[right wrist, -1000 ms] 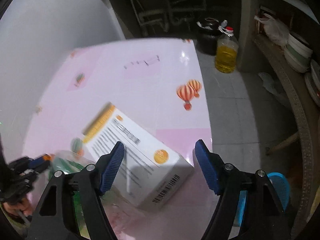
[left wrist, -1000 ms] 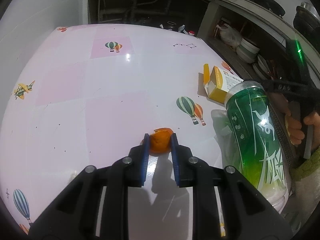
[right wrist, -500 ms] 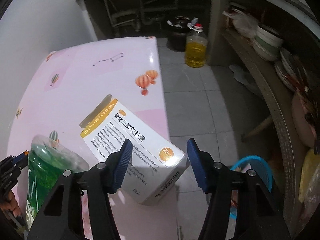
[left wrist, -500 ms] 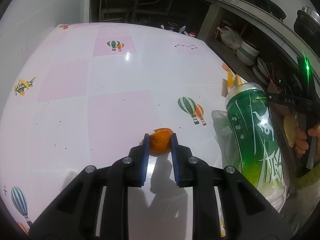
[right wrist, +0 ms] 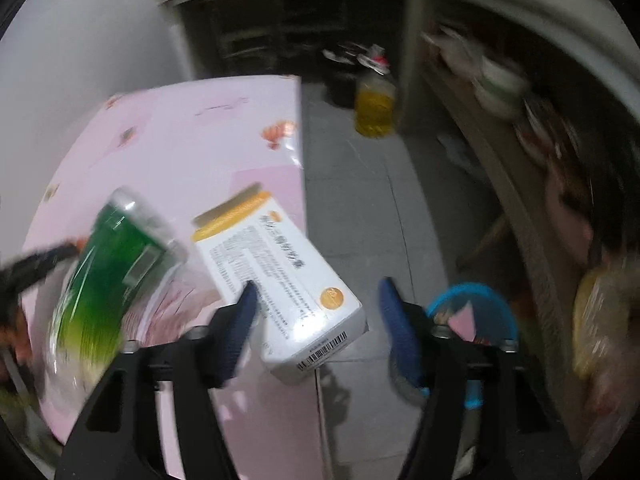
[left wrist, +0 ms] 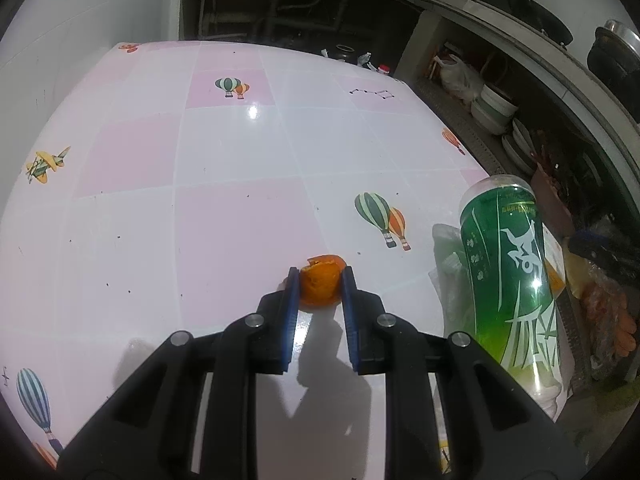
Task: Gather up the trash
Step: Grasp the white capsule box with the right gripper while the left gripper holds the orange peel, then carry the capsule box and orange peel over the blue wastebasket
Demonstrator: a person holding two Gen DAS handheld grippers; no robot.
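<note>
1. The right gripper (right wrist: 316, 312) has just been opening. Its blue pads now stand well apart with the white-and-yellow capsule box (right wrist: 280, 280) between them. The right pad is clear of the box; whether the left pad touches it cannot be told through the blur. The box looks released or nearly so, with its barcode end out past the table's right edge.
2. The likely target is the blue basket (right wrist: 472, 312) on the floor, low and right of the pink table (right wrist: 168, 148). A pink scrap already lies in it. The box appears to sit left of the basket's mouth, so judge the drop line first: a release over the table edge risks the box landing on the floor tiles.
3. If the box does miss, close on its long flat sides and carry it fully over the basket rim before letting go.
4. The left gripper (left wrist: 318, 292) is clamped on the orange peel (left wrist: 322, 284), resting on or just above the near part of the table. Keep that hold steady and light; peel is soft and can tear.
5. The green plastic bottle (left wrist: 516, 276) stands at the near right edge over a crumpled clear wrapper (left wrist: 446, 276). Lift the peel up before swinging right, so the bottle is not knocked.
6. Bottle and wrapper remain to be collected.
</note>
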